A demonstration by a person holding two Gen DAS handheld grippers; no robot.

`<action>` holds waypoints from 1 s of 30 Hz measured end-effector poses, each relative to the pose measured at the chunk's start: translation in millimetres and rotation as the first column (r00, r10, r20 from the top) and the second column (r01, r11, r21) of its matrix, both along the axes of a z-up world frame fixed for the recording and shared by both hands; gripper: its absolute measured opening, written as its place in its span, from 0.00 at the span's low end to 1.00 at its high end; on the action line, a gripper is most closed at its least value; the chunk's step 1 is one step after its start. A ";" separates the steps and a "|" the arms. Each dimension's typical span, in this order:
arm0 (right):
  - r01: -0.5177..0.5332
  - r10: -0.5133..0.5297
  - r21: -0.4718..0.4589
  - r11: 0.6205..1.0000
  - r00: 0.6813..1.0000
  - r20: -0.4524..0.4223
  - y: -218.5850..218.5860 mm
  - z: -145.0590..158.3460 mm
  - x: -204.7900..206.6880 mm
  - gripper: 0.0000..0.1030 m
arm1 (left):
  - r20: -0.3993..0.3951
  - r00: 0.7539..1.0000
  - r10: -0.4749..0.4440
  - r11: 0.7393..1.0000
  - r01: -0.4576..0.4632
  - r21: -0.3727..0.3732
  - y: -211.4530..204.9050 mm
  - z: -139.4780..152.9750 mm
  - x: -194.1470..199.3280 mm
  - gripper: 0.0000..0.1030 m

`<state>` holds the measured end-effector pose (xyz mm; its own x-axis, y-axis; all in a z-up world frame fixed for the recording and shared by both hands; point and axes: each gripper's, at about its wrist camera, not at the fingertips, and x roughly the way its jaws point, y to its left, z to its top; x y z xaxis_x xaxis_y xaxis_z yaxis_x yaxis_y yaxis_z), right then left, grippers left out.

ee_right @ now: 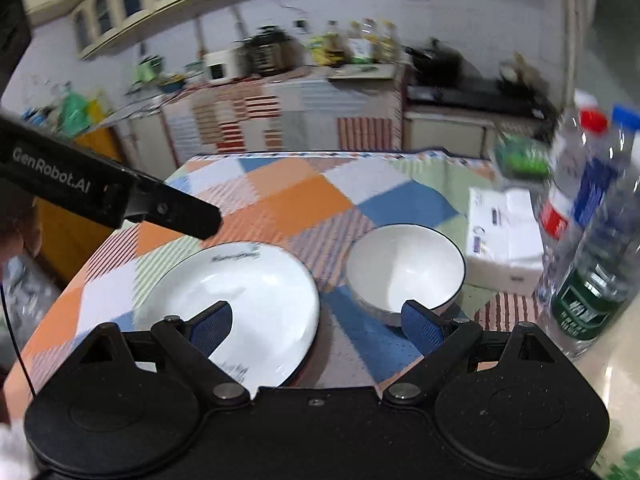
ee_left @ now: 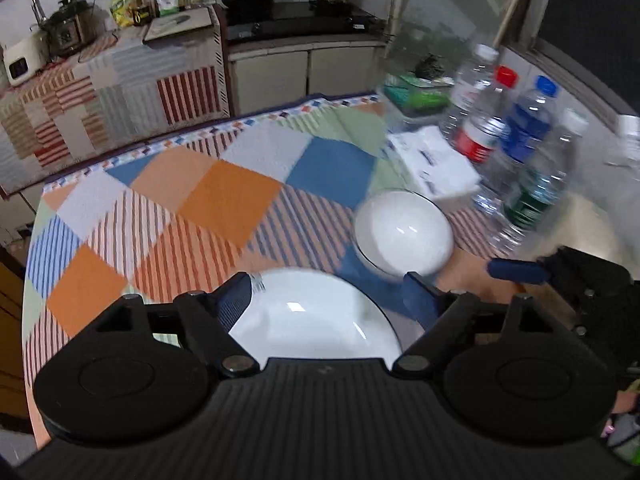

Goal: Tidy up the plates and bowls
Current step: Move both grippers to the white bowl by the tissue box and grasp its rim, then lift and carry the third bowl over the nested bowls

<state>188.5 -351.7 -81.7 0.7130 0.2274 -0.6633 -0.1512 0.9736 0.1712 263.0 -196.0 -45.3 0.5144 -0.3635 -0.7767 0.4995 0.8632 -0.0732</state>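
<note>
A white plate [ee_left: 312, 320] [ee_right: 248, 292] with a thin dark rim lies flat on the checked tablecloth [ee_left: 224, 200]. To its right and slightly further back stands a white bowl [ee_left: 404, 232] [ee_right: 404, 268], upright and empty. My left gripper [ee_left: 326, 296] hovers over the plate's near part, open, its blue pads clear of the rim. My right gripper [ee_right: 316, 324] is also open, with one finger over the plate and the other just before the bowl. Nothing is held. In the left wrist view, a blue finger [ee_left: 516, 272] of the right gripper shows beside the bowl.
Several water bottles [ee_left: 520, 140] [ee_right: 588, 240] crowd the table's right side. A white tissue pack [ee_left: 432, 164] [ee_right: 504, 240] lies just behind the bowl, with a green-lidded box [ee_left: 416, 92] further back. The left gripper's black housing [ee_right: 80, 184] reaches in from the left.
</note>
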 end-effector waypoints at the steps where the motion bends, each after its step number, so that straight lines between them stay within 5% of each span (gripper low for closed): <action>1: 0.037 -0.037 0.019 0.999 0.999 -0.012 -4.8 -4.8 8.1 0.91 | -0.007 1.000 0.004 1.000 -0.004 0.003 -3.5 -5.0 8.3 0.80; 4: 0.148 -0.144 0.052 0.988 0.987 -0.070 -18.8 -19.2 29.7 0.83 | -0.035 0.999 0.039 0.999 -0.039 -0.015 -9.7 -21.3 30.2 0.79; 8: 0.262 -0.262 -0.017 0.965 0.956 -0.136 -30.4 -35.0 60.4 0.69 | -0.090 0.995 0.050 0.996 -0.056 -0.070 -17.9 -42.8 53.4 0.76; 15: 0.353 -0.358 -0.069 0.933 0.899 -0.252 -52.5 -58.8 94.1 0.66 | -0.182 0.980 0.082 0.978 -0.114 -0.172 -34.6 -77.1 72.7 0.75; 18: 0.327 -0.342 -0.101 0.939 0.904 -0.257 -52.2 -66.2 103.5 0.63 | -0.181 0.980 0.083 0.980 -0.113 -0.166 -45.7 -88.5 76.4 0.65; 25: 0.332 -0.365 -0.162 0.929 0.894 -0.262 -50.5 -76.8 111.2 0.19 | -0.252 0.965 0.066 0.989 -0.097 -0.111 -67.4 -115.3 83.5 0.21; 30: 0.336 -0.362 -0.140 0.932 0.895 -0.260 -55.0 -82.3 109.3 0.19 | -0.261 0.964 0.055 0.986 -0.095 -0.140 -67.3 -119.3 82.5 0.10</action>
<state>297.8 -406.7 -164.0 0.5205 -0.0714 -0.8508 0.2414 0.9682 0.0664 345.5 -263.3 -164.6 0.3362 -0.4540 -0.8251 0.3813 0.8667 -0.3216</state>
